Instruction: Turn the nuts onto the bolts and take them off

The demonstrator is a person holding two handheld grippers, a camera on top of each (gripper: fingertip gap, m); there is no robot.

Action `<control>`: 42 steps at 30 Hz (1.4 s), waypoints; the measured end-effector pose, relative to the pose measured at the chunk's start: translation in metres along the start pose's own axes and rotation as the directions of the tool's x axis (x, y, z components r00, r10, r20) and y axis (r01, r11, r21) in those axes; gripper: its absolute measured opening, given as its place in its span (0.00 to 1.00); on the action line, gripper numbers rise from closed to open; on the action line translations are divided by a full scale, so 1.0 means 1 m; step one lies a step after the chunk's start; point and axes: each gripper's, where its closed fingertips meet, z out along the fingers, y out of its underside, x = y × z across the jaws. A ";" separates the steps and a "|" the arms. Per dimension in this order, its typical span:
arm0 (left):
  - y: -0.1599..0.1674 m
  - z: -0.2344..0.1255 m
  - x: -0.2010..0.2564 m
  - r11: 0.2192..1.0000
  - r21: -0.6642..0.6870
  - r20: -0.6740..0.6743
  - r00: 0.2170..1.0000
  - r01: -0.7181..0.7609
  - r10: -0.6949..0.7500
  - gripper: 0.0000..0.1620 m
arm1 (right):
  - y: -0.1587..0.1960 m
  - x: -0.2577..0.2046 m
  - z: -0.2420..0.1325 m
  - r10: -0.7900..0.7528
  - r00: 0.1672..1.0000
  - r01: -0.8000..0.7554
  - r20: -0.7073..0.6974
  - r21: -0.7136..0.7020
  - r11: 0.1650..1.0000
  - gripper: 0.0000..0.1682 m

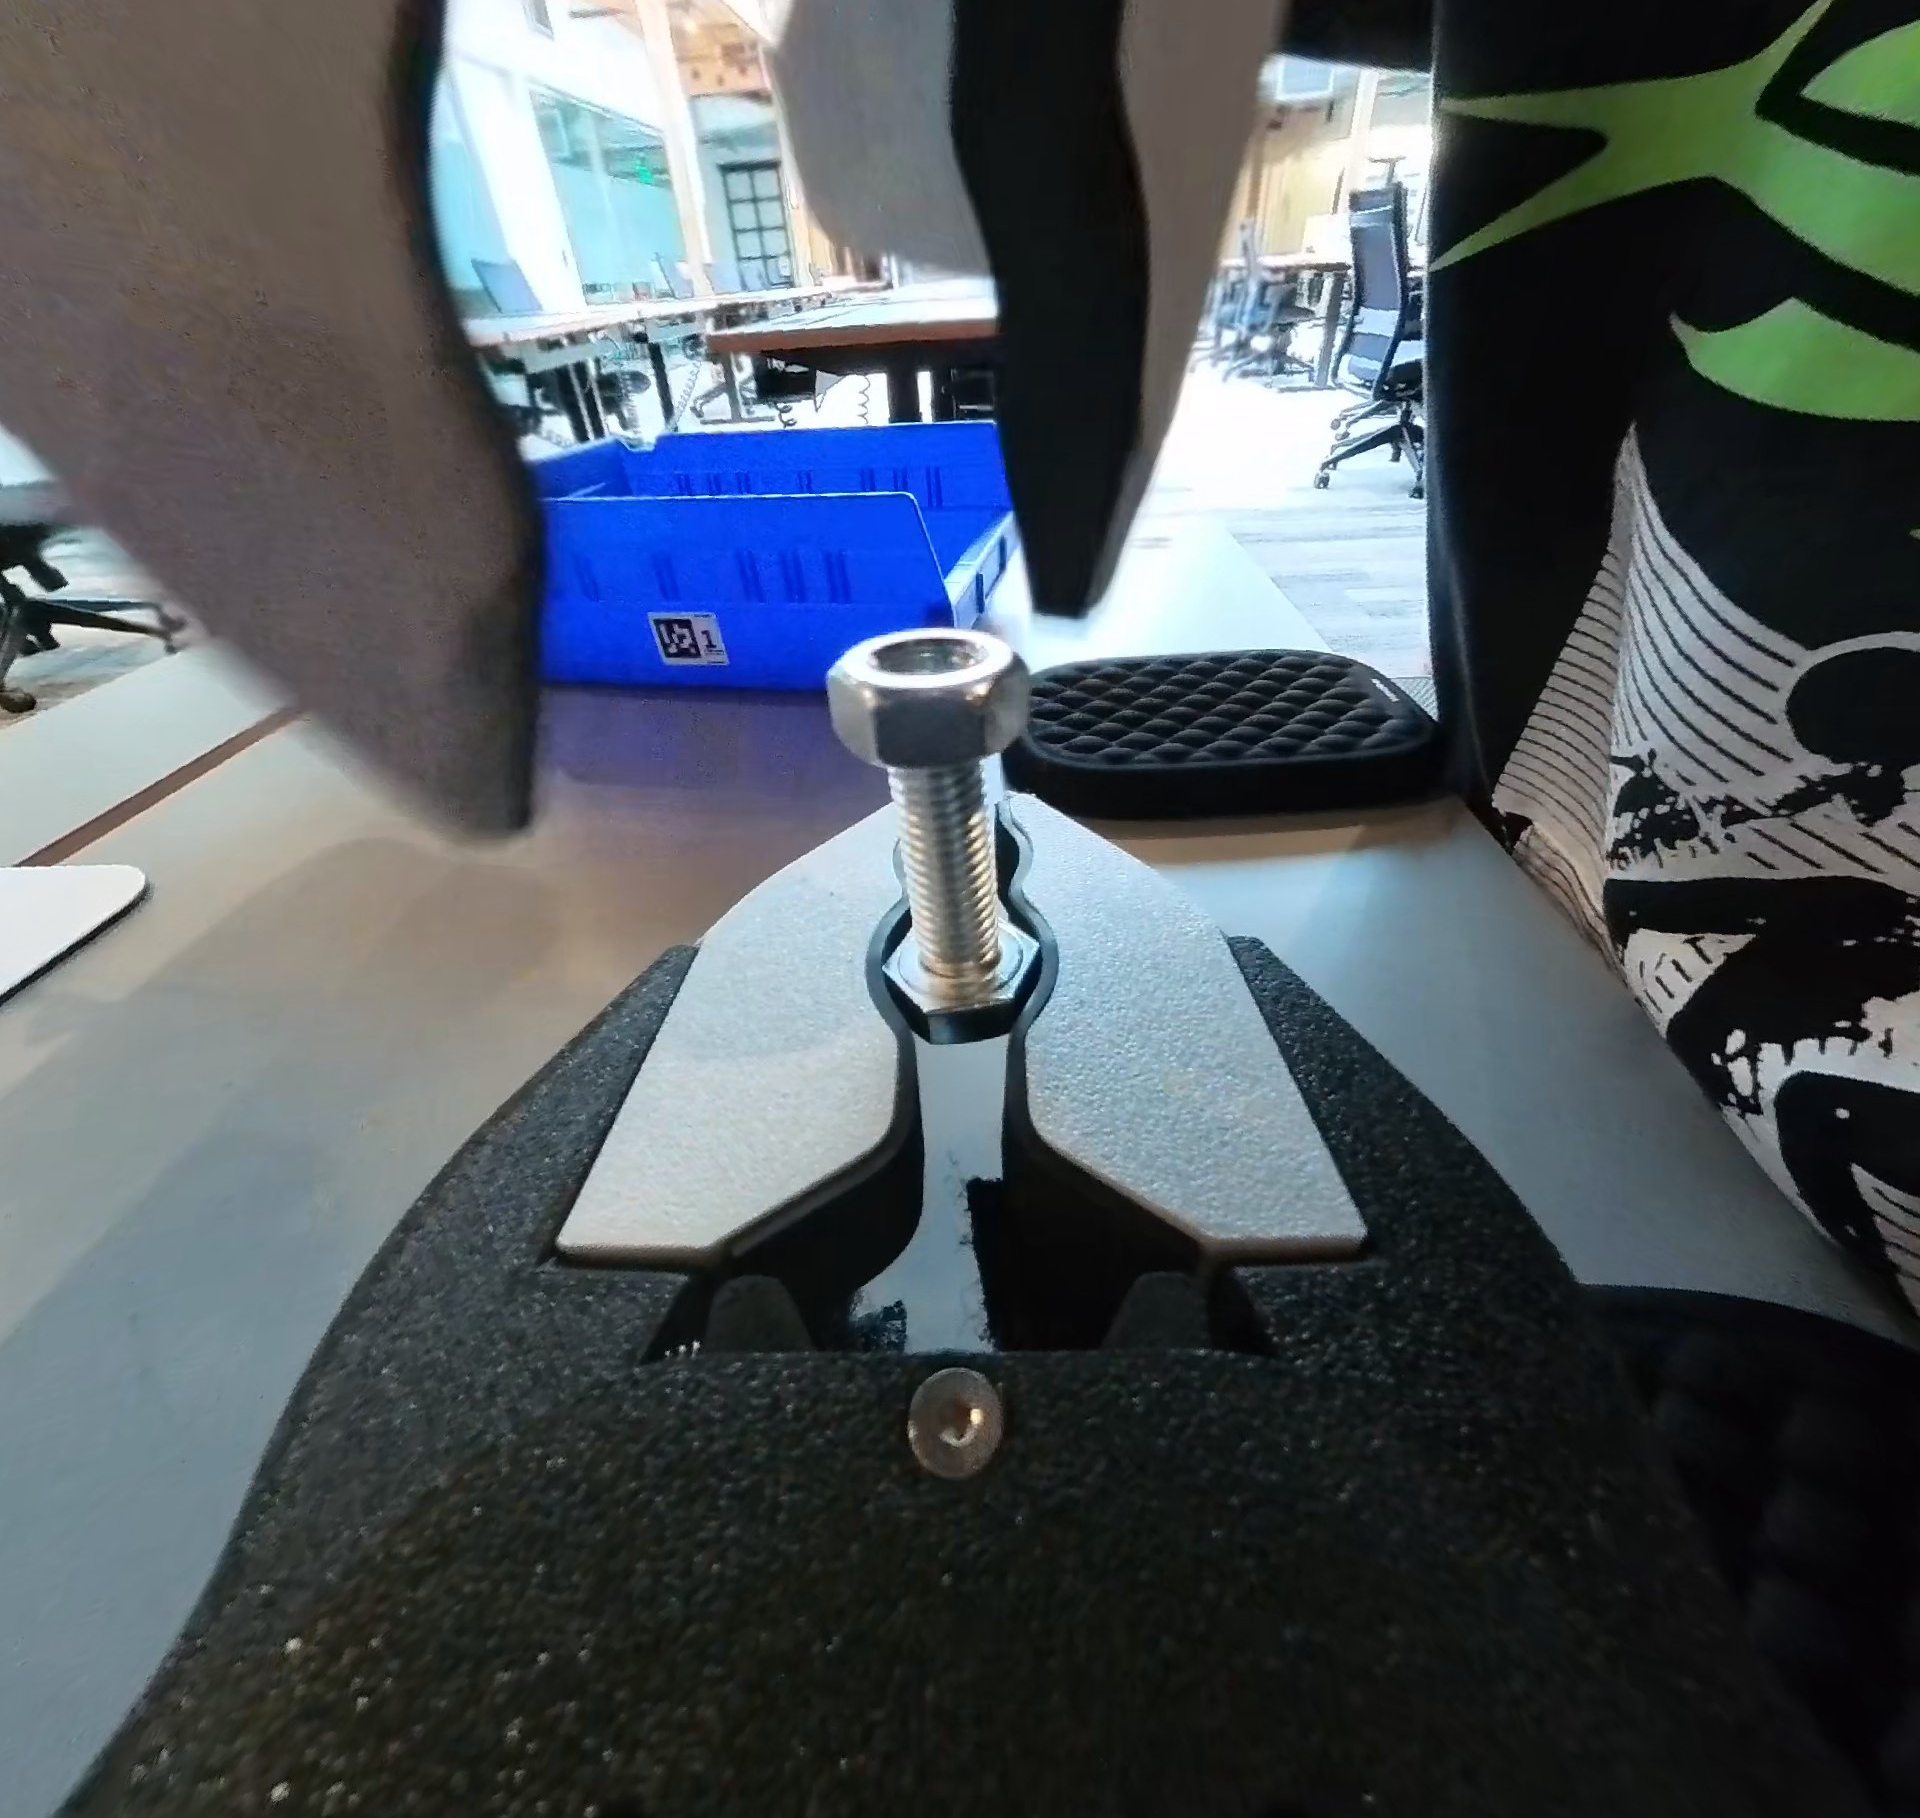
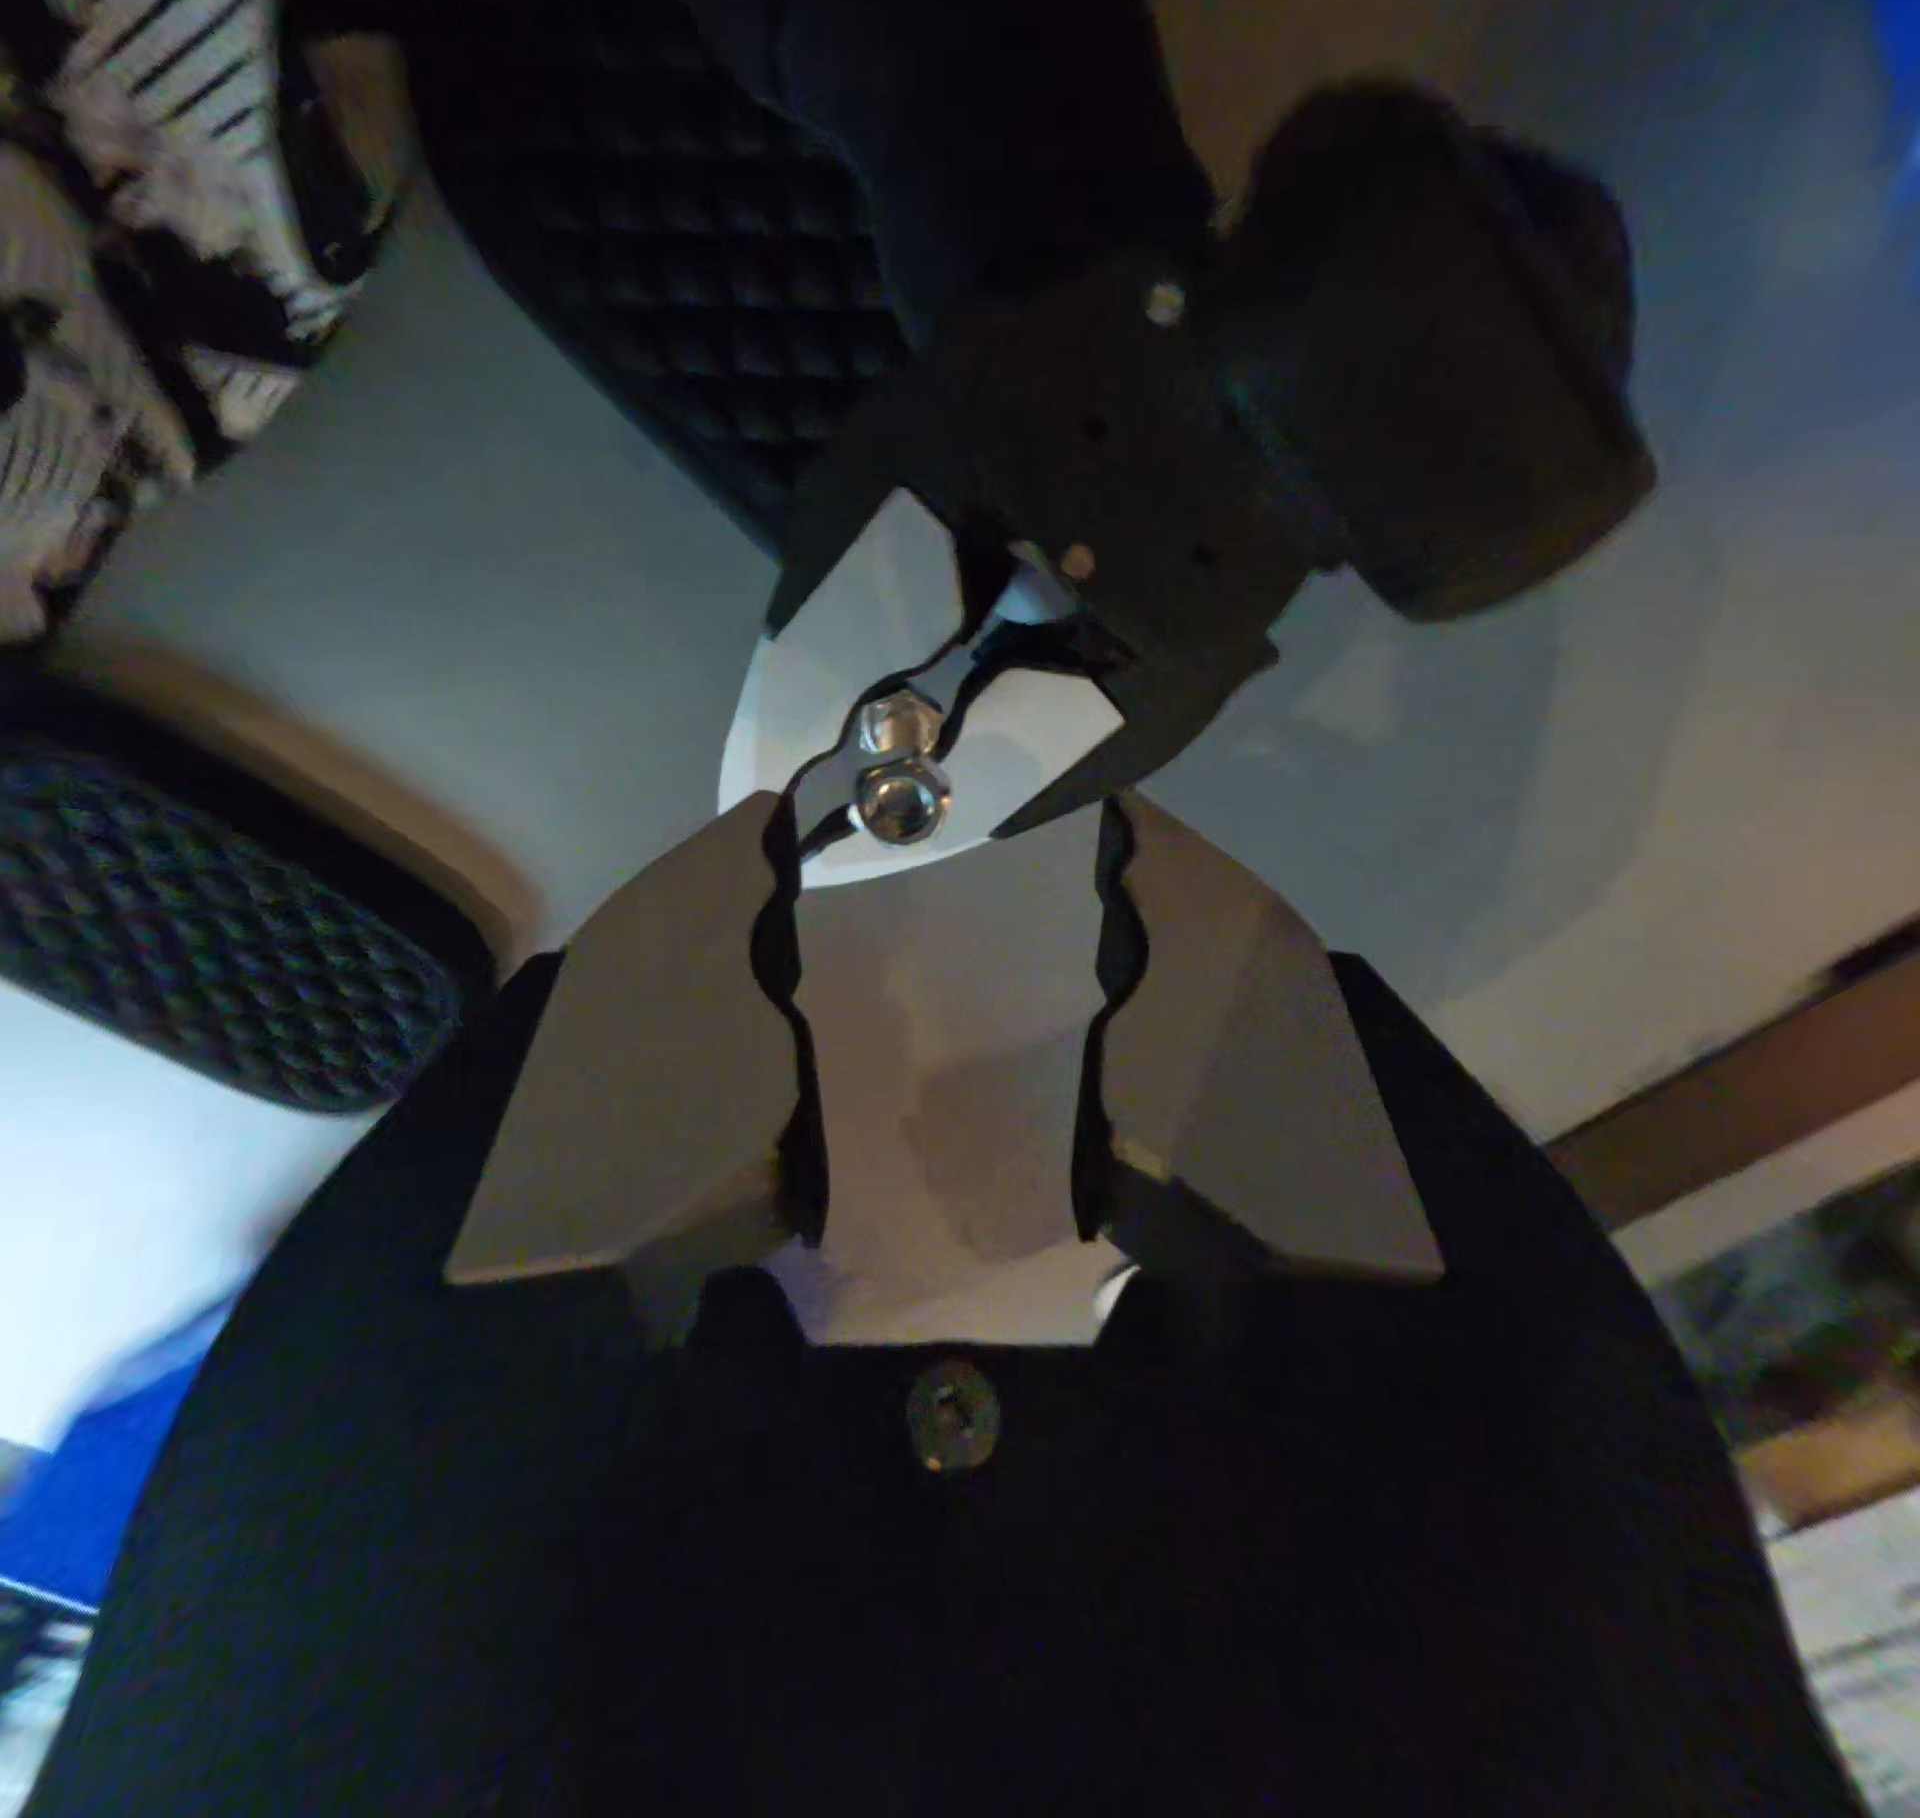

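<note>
Bolt [image 1: 951,895] upright mid-frame, clamped at the head by left gripper [image 1: 961,979]; nut [image 1: 928,693] on top. Right gripper [image 2: 945,937] spread wide, probably directly overhead, pointing down.

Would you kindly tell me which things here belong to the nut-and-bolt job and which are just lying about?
Part of the job:
- bolt, held upright by its head
- nut at the top of the bolt
- left gripper, shut on the bolt
- right gripper, open above the nut

Just lying about:
- blue bin
- black pad
- white mat
- table
</note>
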 end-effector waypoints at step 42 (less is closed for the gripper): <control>-0.001 0.000 -0.001 1.000 0.004 -0.006 1.000 -0.004 0.004 0.07 | -0.005 -0.010 -0.005 -0.582 0.813 0.582 0.005 0.041 0.812 0.24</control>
